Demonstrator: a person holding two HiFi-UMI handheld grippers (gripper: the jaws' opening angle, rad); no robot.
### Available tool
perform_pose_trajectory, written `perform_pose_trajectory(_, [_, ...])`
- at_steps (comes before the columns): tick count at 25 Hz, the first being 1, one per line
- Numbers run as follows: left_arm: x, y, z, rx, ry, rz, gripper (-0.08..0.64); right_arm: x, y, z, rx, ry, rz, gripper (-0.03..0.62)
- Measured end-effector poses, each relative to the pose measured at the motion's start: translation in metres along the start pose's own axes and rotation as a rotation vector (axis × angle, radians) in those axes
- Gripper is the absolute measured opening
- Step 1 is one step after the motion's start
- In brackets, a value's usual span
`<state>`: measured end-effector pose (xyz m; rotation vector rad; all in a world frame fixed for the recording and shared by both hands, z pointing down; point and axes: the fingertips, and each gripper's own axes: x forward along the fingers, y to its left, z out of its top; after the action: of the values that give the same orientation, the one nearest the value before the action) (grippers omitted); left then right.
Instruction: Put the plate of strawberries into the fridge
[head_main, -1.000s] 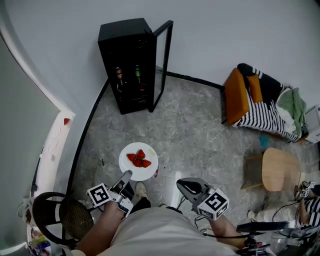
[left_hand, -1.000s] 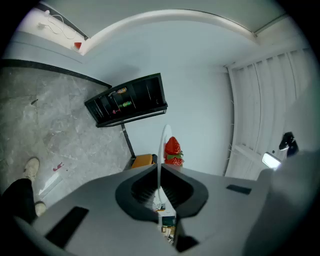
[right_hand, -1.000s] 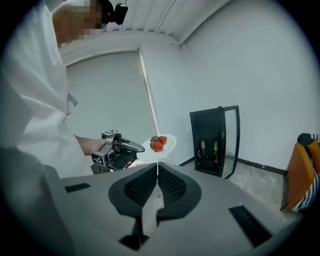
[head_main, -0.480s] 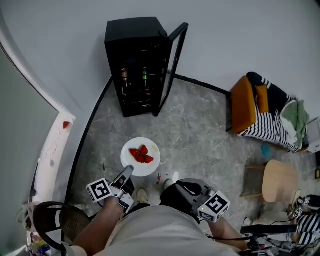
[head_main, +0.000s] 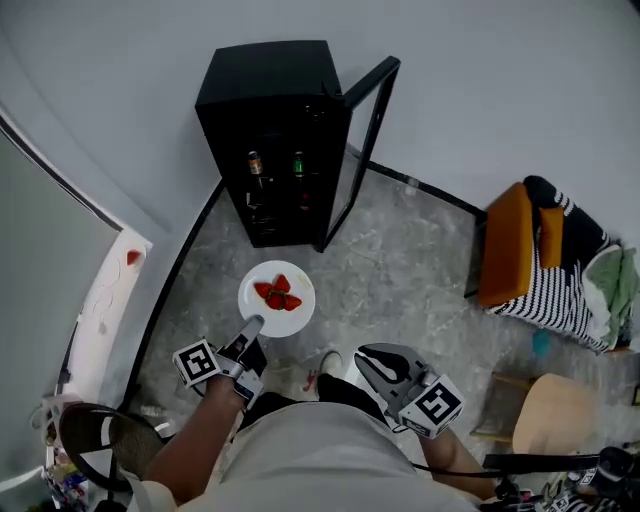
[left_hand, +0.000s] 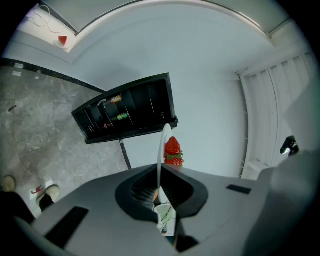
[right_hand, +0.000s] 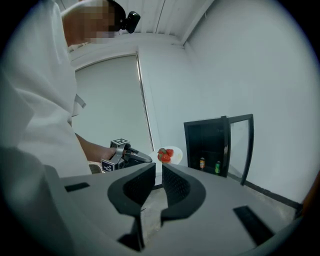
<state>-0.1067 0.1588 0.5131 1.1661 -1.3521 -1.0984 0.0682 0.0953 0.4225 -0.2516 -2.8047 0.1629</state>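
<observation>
Fridge nearer; left claw grips plate rim, open floor between.

I can read no words, numbers or brand names in any view. The marker cubes low in the head view carry only black-and-white square patterns. The two bottles in the fridge at upper centre have labels too small for me to make out.
</observation>
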Motion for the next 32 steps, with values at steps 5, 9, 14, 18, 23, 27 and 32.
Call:
perform_pose_trajectory(5, [0.068,0.003,0.032,0.004,-0.081,0.028,0.020,-0.002,-0.069,0.009,-0.049,0.014,0.034,0.114])
perform_pose_trajectory(9, [0.105,0.018,0.065,0.025,-0.118,0.066,0.020,0.006,-0.100,0.007,-0.018,0.028,0.039,0.114])
perform_pose_trajectory(14, [0.158,0.048,0.127,0.047,-0.139,0.119,0.020,0.037,-0.143,0.015,0.010,0.043,-0.003,0.113])
perform_pose_trajectory(18, [0.208,0.074,0.181,0.047,-0.132,0.134,0.020,0.061,-0.186,0.027,0.058,0.052,-0.092,0.112])
perform_pose_trajectory(23, [0.269,0.104,0.251,0.064,-0.120,0.169,0.020,0.095,-0.229,0.055,0.075,0.078,-0.190,0.112])
perform_pose_trajectory(27, [0.316,0.131,0.303,0.081,-0.102,0.206,0.020,0.122,-0.257,0.064,0.102,0.097,-0.257,0.113])
perform_pose_trajectory(32, [0.361,0.172,0.345,0.072,-0.077,0.269,0.020,0.140,-0.279,0.066,0.172,0.111,-0.352,0.113])
